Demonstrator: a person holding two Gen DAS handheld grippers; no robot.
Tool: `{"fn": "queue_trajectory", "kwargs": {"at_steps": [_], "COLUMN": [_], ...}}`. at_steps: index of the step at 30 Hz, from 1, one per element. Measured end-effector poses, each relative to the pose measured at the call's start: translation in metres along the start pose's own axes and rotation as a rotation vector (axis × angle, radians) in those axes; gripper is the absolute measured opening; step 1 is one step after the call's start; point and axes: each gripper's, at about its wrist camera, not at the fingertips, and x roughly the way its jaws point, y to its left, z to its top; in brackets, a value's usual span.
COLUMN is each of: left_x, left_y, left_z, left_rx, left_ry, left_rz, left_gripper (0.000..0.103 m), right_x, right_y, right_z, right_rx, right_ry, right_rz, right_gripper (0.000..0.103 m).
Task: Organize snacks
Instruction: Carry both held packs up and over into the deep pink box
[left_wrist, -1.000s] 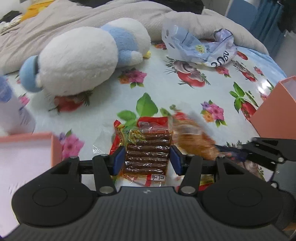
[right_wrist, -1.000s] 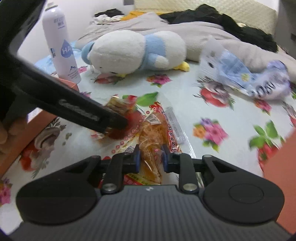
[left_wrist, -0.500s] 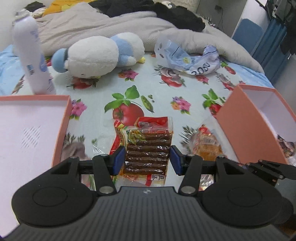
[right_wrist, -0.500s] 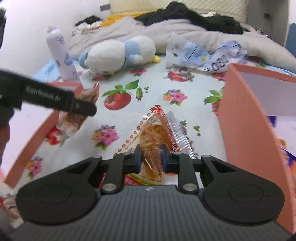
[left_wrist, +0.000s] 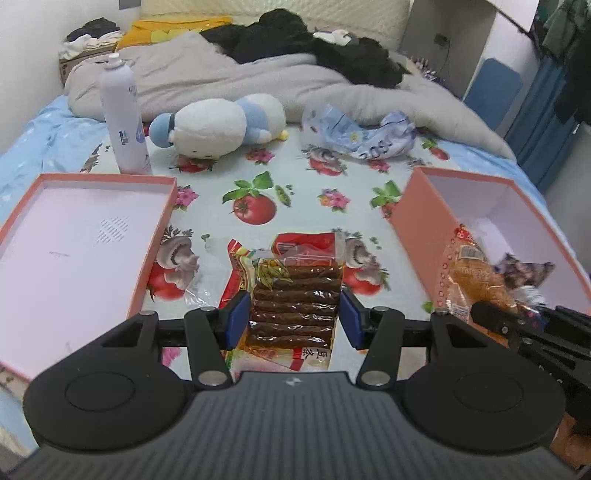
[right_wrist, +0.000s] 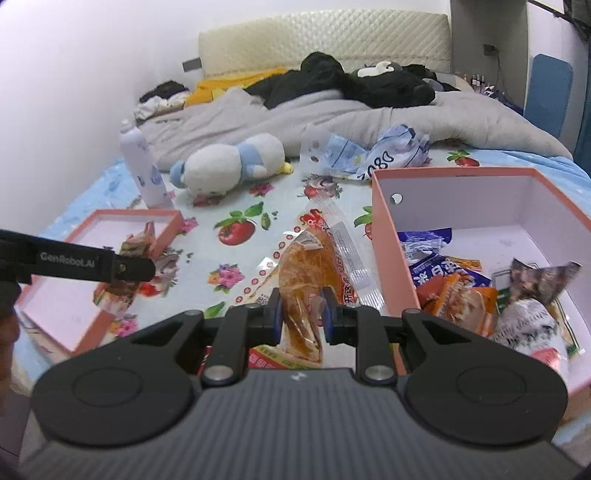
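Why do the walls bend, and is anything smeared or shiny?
Both wrist views use fisheye lenses, so edges curve. Left wrist view: the orange snack pack at right is motion-blurred; glare streaks the brown stick pack. Right wrist view: mostly sharp, wall overexposed.

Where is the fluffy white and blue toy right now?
The plush toy lies on its side at the far end of the flowery cloth, between the tall white spray can and the crumpled blue plastic bag.

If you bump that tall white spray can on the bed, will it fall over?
Probably. The spray can is tall and narrow, standing upright on soft bedding, so it likely tips easily. Being round, it might then roll toward the plush toy.
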Motion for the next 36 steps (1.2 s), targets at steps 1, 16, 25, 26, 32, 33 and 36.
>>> {"fn": "queue_trajectory", "kwargs": {"at_steps": [1,16,25,26,32,33,36], "left_x": [-0.009,-0.11,-0.129,-0.128,-0.123,-0.121,-0.114], "left_y": [-0.003,-0.051,-0.09,-0.093,-0.122,-0.127,-0.144], "left_z": [-0.002,-0.024,-0.04,-0.041,-0.046,-0.047,-0.047], "left_rx": [0.003,-0.011,0.02,0.022,0.045,0.049,0.067], "left_ry": [-0.01,-0.115,-0.125,-0.119,-0.099,-0.096,-0.08], "left_rz": [-0.005,-0.091,-0.166,-0.176,-0.232,-0.244,-0.28], "left_gripper": [0.058,0.058,0.058,0.058,0.058,0.058,0.058], "right_x": [-0.008,-0.106,-0.139,-0.141,-0.162,-0.165,-0.171], "right_y": [0.0,0.0,-0.019,-0.022,-0.043,-0.047,-0.056], "right_z": [0.0,-0.008,-0.021,-0.022,-0.032,-0.034,-0.037], "right_rx": [0.0,0.02,0.063,0.066,0.081,0.085,0.108], "right_ry": [-0.009,-0.071,-0.088,-0.088,-0.082,-0.08,-0.077], "right_rz": [-0.001,-0.022,-0.073,-0.08,-0.122,-0.132,-0.149], "right_gripper": [0.024,0.024,0.024,0.024,0.024,0.024,0.024]}}
